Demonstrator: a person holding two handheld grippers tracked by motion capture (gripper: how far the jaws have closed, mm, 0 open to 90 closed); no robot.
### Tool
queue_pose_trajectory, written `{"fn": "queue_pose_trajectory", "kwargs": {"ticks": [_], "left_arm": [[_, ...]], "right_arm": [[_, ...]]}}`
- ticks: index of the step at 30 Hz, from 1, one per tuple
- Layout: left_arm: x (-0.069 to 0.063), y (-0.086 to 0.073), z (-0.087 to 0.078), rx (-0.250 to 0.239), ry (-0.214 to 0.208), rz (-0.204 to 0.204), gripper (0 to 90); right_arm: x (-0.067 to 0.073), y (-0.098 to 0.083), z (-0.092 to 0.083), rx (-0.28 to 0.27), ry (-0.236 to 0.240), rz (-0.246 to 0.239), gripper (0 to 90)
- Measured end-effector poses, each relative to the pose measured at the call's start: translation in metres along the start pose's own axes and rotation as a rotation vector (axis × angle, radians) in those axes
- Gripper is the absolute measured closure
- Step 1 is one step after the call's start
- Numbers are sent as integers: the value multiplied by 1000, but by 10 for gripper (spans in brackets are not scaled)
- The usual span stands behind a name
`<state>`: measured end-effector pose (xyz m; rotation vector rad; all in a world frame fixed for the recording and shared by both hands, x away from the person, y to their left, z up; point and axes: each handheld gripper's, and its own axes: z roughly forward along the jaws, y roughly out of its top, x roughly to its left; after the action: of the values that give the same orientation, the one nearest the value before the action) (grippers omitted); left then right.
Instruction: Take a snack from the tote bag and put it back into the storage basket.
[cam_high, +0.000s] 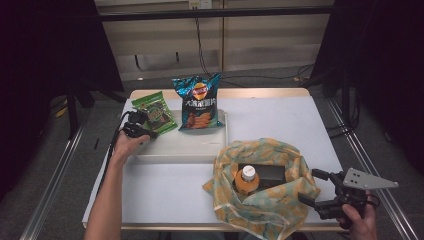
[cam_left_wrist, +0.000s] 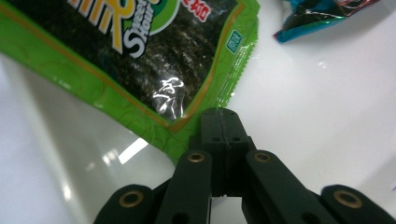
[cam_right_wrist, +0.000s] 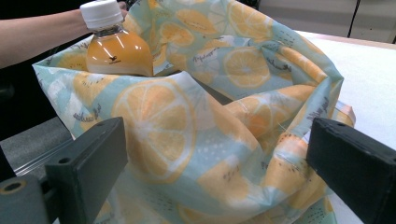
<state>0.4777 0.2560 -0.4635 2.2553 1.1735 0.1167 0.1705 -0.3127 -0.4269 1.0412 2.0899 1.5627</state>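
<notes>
A green seaweed snack bag (cam_high: 156, 112) lies in the white tray (cam_high: 180, 147) at the table's left. My left gripper (cam_high: 148, 131) is shut on the near corner of this green bag (cam_left_wrist: 140, 60), its jaws pressed together at that edge (cam_left_wrist: 222, 128). A blue chip bag (cam_high: 199, 102) leans in the tray beside it. At the front right sits a citrus-print cloth bag (cam_high: 260, 150) with an orange juice bottle (cam_high: 246, 179) upright inside. My right gripper (cam_high: 312, 186) stands open just right of the cloth bag (cam_right_wrist: 187, 140), jaws wide apart (cam_right_wrist: 215, 140), nothing between them.
A dark flat box (cam_high: 270, 172) lies inside the cloth bag behind the bottle (cam_right_wrist: 116, 46). The blue bag's corner (cam_left_wrist: 322, 14) rests on the tray floor (cam_left_wrist: 317, 93). Bare white tabletop (cam_high: 280, 117) spreads right of the tray. A forearm (cam_right_wrist: 37, 32) crosses behind the cloth bag.
</notes>
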Motion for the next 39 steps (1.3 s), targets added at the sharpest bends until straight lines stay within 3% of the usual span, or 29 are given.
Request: {"fn": "queue_pose_trajectory", "kwargs": {"ticks": [2,3,4,6,7,11,12,16,19,21,27,31,33,34,35,37,39], "left_arm": [[0,-1,0,-16,9,-10,900],[3,-1,-2,7,20,19,900],[2,-2,-1,-11,23,-2,900],[3,-2,-2,-4,28,-1,900],[5,-3,-3,-6,32,-20,900],[10,-4,-6,1,54,-19,900],[11,-6,-5,-24,49,-51,900],[13,-8,-7,-17,67,-36,900],[14,-11,-7,-61,75,-72,900],[13,-12,-7,-73,91,-65,900],[16,-10,-3,-103,90,-86,900],[20,-7,-2,-85,77,-76,900],[20,-5,0,-105,94,-88,900],[20,-5,1,-104,82,-82,900],[19,-5,1,-114,101,-85,900],[19,-7,0,-114,73,-92,900],[18,-10,0,-135,83,-98,900]], "right_arm": [[0,0,0,0,0,1,46],[0,0,0,-1,-1,1,46],[0,0,0,-1,-1,0,46],[-1,0,0,-2,0,1,46],[-1,0,0,-3,0,1,46],[0,0,0,-1,-1,3,46],[0,0,0,0,-1,3,46],[0,0,0,-2,1,0,46],[0,0,1,0,2,2,45],[0,0,1,1,3,0,45],[0,0,1,1,0,2,45],[-1,0,1,-3,-1,4,45],[-1,0,1,0,-3,6,45],[-1,0,1,-2,-1,4,45],[-1,0,0,-2,-3,3,45],[-1,0,0,-4,-3,3,45],[-1,0,0,-3,-4,4,45]]}}
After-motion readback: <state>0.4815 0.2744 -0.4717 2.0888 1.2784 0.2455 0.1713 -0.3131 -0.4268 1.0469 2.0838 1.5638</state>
